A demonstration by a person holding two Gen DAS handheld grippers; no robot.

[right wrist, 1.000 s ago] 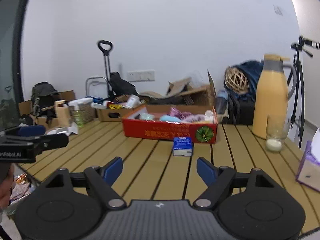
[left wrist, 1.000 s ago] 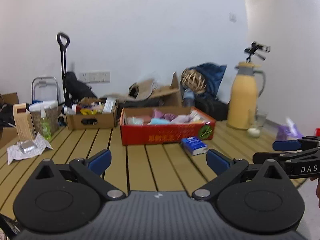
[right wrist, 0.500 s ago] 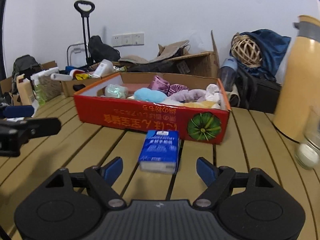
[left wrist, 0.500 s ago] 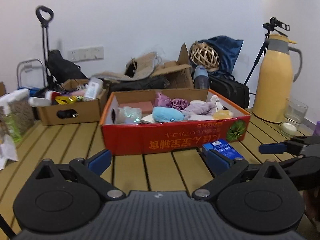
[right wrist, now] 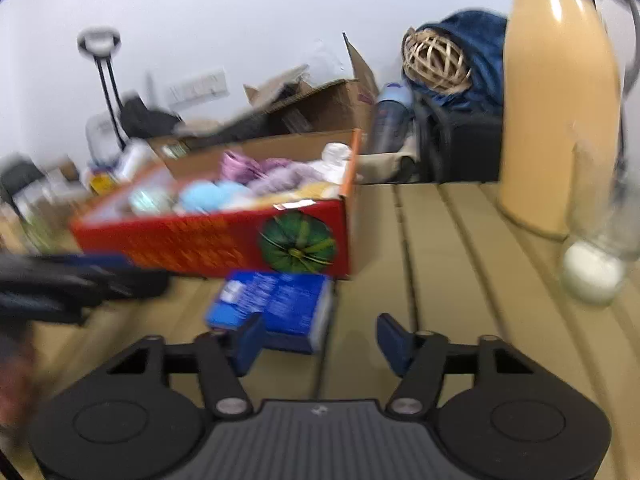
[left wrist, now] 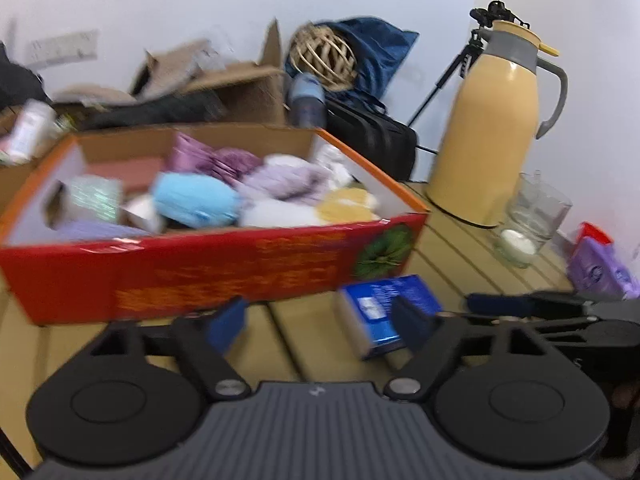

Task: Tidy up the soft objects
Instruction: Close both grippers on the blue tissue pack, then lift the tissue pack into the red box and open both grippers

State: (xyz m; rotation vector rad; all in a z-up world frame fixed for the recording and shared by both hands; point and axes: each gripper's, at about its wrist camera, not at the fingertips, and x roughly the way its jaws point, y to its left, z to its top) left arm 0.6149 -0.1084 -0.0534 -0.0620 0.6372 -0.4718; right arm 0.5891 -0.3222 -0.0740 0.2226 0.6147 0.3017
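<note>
A red cardboard box (left wrist: 224, 268) holds several soft items, among them a light blue one (left wrist: 196, 200) and purple ones (left wrist: 280, 178). It also shows in the right wrist view (right wrist: 192, 240). A blue tissue pack (left wrist: 380, 308) lies on the slatted table just in front of the box; in the right wrist view the pack (right wrist: 280, 300) sits ahead. My left gripper (left wrist: 320, 324) is open and empty, its right finger over the pack's near edge. My right gripper (right wrist: 324, 340) is open and empty, its left finger just before the pack.
A tall yellow thermos (left wrist: 492, 136) and a glass with a white candle (left wrist: 528, 220) stand right of the box. A purple tissue packet (left wrist: 600, 268) lies at the far right. Cardboard boxes, a wicker ball (right wrist: 436, 60) and bags sit behind the table.
Both grippers have moved forward toward the red box and the blue pack, which now look much larger. Both stay open.
</note>
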